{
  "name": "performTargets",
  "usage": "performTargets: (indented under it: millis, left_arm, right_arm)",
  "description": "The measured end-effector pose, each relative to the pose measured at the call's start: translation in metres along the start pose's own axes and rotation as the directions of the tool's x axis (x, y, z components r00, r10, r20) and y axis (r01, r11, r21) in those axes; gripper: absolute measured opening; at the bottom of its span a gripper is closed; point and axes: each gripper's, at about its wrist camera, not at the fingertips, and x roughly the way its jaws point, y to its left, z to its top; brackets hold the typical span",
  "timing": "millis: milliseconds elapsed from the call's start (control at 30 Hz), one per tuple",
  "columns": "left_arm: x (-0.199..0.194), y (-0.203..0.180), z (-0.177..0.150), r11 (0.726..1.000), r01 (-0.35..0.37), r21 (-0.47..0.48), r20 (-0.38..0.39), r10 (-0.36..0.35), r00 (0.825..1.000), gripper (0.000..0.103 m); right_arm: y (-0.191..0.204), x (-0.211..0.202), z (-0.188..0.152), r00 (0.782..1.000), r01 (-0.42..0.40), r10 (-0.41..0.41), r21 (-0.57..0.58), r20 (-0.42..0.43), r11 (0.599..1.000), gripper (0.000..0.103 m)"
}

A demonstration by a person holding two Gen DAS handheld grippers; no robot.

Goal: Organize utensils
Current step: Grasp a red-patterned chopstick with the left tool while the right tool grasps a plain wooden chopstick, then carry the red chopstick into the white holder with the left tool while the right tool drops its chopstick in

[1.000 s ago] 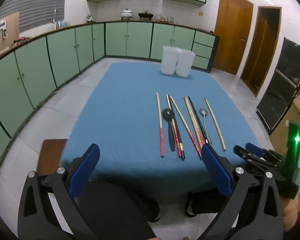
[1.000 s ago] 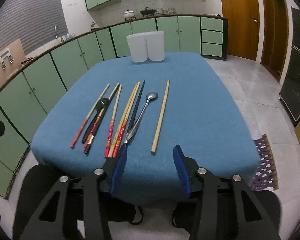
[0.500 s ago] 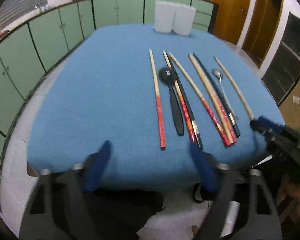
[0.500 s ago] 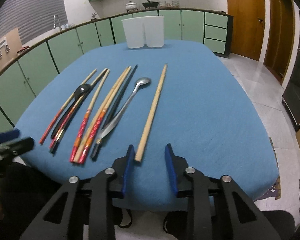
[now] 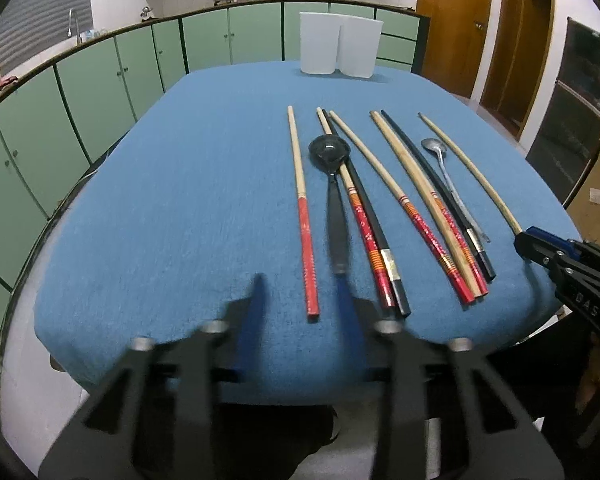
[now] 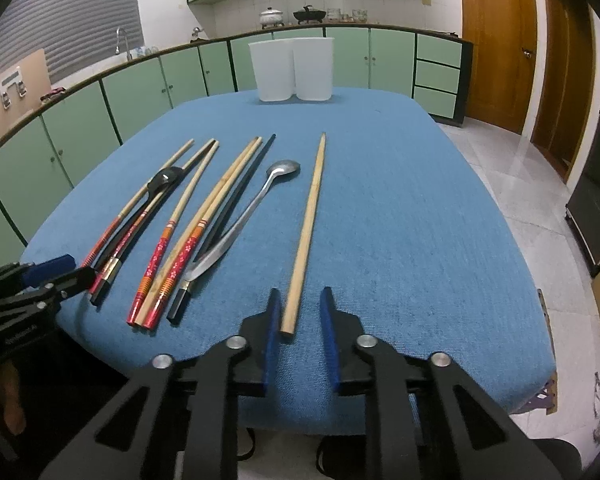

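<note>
Several chopsticks, a black spoon (image 5: 329, 152) and a metal spoon (image 6: 278, 174) lie in a row on the blue table (image 5: 180, 184). My left gripper (image 5: 302, 292) is open, blurred, at the near edge with its fingers on either side of the red-tipped chopstick (image 5: 302, 216). My right gripper (image 6: 299, 304) is open, its fingers flanking the near end of the plain wooden chopstick (image 6: 308, 224) without touching it. The right gripper also shows in the left wrist view (image 5: 540, 246), the left one in the right wrist view (image 6: 52, 272).
Two white containers (image 5: 338, 50) stand side by side at the table's far edge, also in the right wrist view (image 6: 292, 70). Green cabinets (image 5: 100, 76) ring the room. Wooden doors (image 6: 496, 44) are at the right.
Both grippers moved forward over the table's near edge. The left jaws narrowed around the red-tipped chopstick. The right jaws narrowed around the plain chopstick's end.
</note>
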Motion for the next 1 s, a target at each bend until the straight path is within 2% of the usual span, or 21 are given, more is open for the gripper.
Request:
performTargets:
  millis: [33,100,233,400,633,833,933,1000]
  left_arm:
    - [0.000,0.002,0.001,1.000,0.011,-0.014,-0.004,-0.011,1.000,0.012]
    - [0.003,0.005,0.006,0.999,0.032,-0.035,-0.010,-0.032,0.999,0.005]
    - [-0.007,0.010,0.012,0.995,0.077,-0.067,0.003,-0.077,0.997,0.005]
    - [-0.041,0.013,0.028,0.994,0.079,-0.071,0.060,-0.075,0.995,0.005]
    - [-0.078,0.020,0.075,0.994,0.089,-0.055,0.153,-0.080,0.985,0.005]
    - [-0.090,0.025,0.113,0.996,0.088,-0.024,0.213,-0.081,0.974,0.005]
    - [-0.095,0.029,0.127,0.995,0.095,-0.030,0.235,-0.086,0.968,0.005]
    - [-0.096,0.030,0.128,0.995,0.094,-0.033,0.243,-0.083,0.966,0.005]
  right_arm:
    - [0.000,0.000,0.001,1.000,-0.006,0.006,0.005,-0.002,1.000,0.010]
    - [-0.001,-0.003,0.002,1.000,-0.017,0.017,0.013,-0.002,1.000,0.009]
    - [0.001,-0.018,0.009,0.999,-0.033,0.033,0.011,0.032,0.999,0.009]
    - [0.000,-0.051,0.031,0.995,-0.030,0.030,-0.002,0.093,1.000,0.008]
    - [0.001,-0.092,0.085,0.981,-0.032,0.040,-0.048,0.188,0.998,0.007]
    - [0.007,-0.091,0.131,0.973,-0.048,0.070,-0.105,0.218,0.993,0.007]
    - [-0.006,-0.089,0.123,0.974,-0.049,0.061,-0.061,0.217,0.997,0.007]
    - [-0.013,-0.077,0.093,0.983,-0.073,0.074,-0.016,0.171,0.997,0.008]
